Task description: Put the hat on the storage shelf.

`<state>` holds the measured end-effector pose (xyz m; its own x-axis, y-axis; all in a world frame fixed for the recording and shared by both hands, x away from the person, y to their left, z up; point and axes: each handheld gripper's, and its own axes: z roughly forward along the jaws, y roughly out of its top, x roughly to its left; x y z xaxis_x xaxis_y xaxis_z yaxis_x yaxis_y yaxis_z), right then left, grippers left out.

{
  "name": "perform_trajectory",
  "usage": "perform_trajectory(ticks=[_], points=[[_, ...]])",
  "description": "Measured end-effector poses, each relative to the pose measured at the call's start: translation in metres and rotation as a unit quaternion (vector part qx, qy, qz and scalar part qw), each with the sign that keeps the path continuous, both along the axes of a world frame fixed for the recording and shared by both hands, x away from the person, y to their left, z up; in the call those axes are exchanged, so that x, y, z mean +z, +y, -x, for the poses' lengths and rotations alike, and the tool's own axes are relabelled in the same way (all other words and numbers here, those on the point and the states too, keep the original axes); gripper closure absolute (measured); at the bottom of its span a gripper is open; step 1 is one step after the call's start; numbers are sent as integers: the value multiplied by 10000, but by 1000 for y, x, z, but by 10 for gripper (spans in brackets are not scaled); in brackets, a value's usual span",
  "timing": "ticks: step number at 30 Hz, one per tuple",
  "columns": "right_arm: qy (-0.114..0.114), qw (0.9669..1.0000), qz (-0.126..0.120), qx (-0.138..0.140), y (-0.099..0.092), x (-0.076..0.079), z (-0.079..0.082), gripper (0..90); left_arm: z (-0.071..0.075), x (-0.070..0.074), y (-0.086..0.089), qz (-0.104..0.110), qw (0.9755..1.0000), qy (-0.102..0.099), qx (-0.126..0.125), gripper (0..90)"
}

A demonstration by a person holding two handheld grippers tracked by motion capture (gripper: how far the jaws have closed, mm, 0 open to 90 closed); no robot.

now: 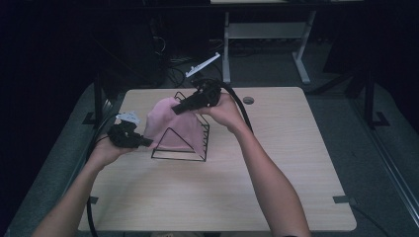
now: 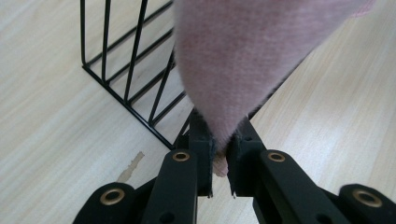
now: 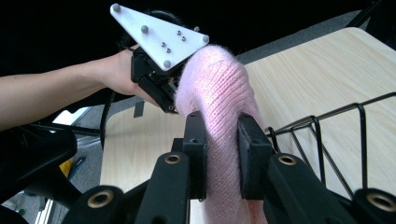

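Observation:
A pink knitted cloth (image 1: 173, 126) hangs over a black wire rack (image 1: 178, 158) that stands mid-table. My left gripper (image 1: 149, 143) is low at the rack's left side, shut on the cloth's lower corner. In the left gripper view the pink cloth (image 2: 243, 56) narrows to a point pinched in the left gripper (image 2: 223, 135), with the rack's bars (image 2: 130, 93) just behind. My right gripper (image 1: 175, 110) is up at the rack's top, shut on a bunched fold of the cloth (image 3: 219, 88). The right gripper (image 3: 222, 126) faces the left gripper's grey plate (image 3: 159, 35).
The pale wooden table (image 1: 276, 163) has a round cable hole (image 1: 248, 100) near its far edge. Beyond the table stand a white desk frame (image 1: 226, 49) and cables on a dark floor. Both forearms reach in from the near edge.

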<state>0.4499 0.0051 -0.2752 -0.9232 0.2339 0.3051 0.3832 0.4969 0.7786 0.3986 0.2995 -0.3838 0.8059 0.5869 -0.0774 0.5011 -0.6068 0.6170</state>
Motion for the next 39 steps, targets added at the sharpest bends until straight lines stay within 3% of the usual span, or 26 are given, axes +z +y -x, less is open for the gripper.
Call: perform_trajectory(ticks=[6, 9, 18, 21, 28, 31, 33, 39], points=[[-12, 9999, 133, 79, 4, -8, 0, 756, -2, -12, 3, 14, 9999, 120, -34, 816], [123, 9999, 80, 64, 5, -17, 0, 754, -3, -15, 1, -89, 9999, 107, -66, 816], [227, 9997, 53, 36, 1, -33, 2, 739, -7, -26, -3, -392, 9991, 131, -79, 819], [243, 9997, 51, 61, 1, -38, 4, 723, -7, -33, -2, -368, 9992, 167, -40, 821], [209, 9995, 177, 151, 3, -42, 7, 691, -9, -42, 1, -409, 9989, 237, 79, 821], [156, 9995, 215, 196, 3, -43, 8, 737, -11, -43, 1, -517, 9985, 184, -12, 819], [125, 9995, 229, 196, 2, -44, 8, 756, -11, -46, -1, -473, 9986, 235, 31, 819], [171, 9995, 191, 194, 2, -46, 9, 760, -12, -48, -1, -567, 9980, 268, 0, 820]])
